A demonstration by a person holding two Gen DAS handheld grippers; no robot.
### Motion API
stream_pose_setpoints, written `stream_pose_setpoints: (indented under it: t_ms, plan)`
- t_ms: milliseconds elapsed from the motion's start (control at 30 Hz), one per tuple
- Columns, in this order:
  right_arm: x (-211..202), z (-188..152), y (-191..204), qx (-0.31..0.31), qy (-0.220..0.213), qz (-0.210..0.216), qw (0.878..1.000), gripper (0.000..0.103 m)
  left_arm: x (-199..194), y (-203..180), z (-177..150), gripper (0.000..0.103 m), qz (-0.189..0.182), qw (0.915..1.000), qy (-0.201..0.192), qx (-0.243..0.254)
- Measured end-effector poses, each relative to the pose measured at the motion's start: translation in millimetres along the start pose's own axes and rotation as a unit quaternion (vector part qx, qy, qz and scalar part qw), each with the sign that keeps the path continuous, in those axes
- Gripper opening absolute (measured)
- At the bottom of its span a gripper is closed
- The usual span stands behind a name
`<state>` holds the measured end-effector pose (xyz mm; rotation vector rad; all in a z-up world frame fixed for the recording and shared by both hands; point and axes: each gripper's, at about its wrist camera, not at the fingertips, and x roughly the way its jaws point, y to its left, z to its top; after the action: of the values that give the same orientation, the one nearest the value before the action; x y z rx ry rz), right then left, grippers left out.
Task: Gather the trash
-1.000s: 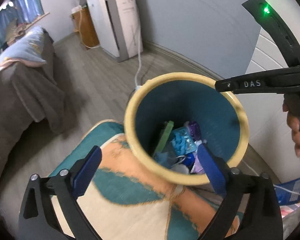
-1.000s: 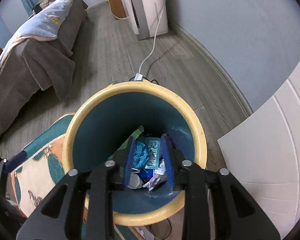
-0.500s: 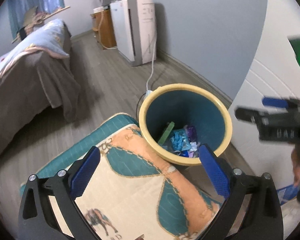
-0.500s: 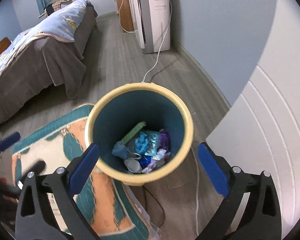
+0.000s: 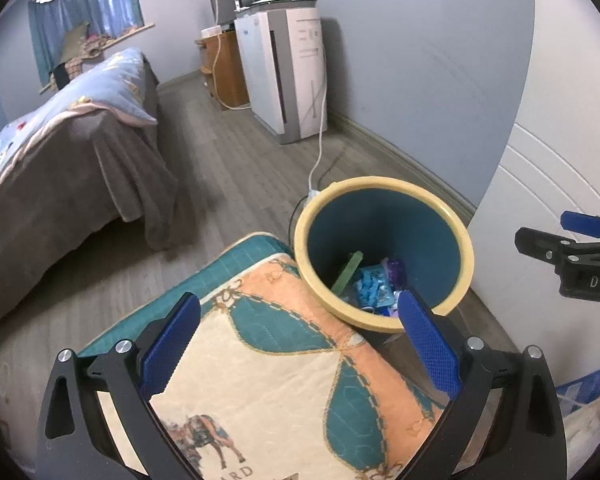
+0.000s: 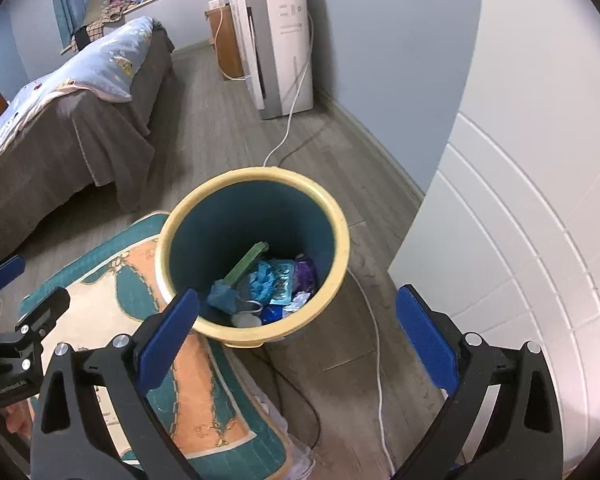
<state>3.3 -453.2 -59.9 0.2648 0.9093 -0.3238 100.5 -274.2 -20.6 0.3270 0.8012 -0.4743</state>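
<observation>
Both grippers are spread wide with nothing between the pads. Landmark: the bin (image 6: 342, 236), teal inside with a cream rim.

Left gripper (image 5: 298, 346) hangs over the patterned mat (image 5: 268, 364), on the near side of the bin; its right pad overlaps the bin's near rim in the left wrist view. Jaws fully apart, holding nothing.

Right gripper (image 6: 296, 340) hangs over bare floor (image 6: 340, 344) on the near side of the bin, left pad overlapping the near rim in its own view, jaws at their widest, empty. Part of a hand (image 6: 18, 416) shows at the left edge of that view, on the left gripper's handle.

Trash (image 6: 272, 286) lies at the bottom of the bin: a green strip leaning on the inner wall, blue crumpled wrappers, a purple piece, something white at the near side.

The mat's corner touches the bin's left side. A white cable (image 6: 374, 344) runs along the floor right of the bin.

Beyond the bin: a white appliance (image 6: 280, 48) against the blue wall, its cord trailing back to the bin. Far left of the bin, a bed (image 6: 72, 120) with a grey cover. White panelled door (image 6: 520, 240) to the bin's right.
</observation>
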Motion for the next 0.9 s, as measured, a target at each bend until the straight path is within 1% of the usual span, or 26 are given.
stream_pose_setpoints:
  t_ms: [133,367,567,900]
  plan:
    - [-2,0,4,-0.005,-0.006,-0.007,1.000,0.097,-3,6,0,0.098,-0.015,0.9998,-0.001,-0.011]
    - [-4,-2,10,-0.017,-0.007,-0.022,1.000,0.097,-7,6,-1,0.098,-0.012,0.9999,-0.007,-0.006]
    - [-5,-2,15,-0.027,-0.008,-0.031,0.999,0.097,-9,9,0,0.098,-0.016,0.9998,-0.008,-0.013]
    - [-8,-2,22,-0.042,-0.012,-0.040,0.998,0.097,-12,11,1,0.098,-0.014,0.9998,-0.010,-0.010]
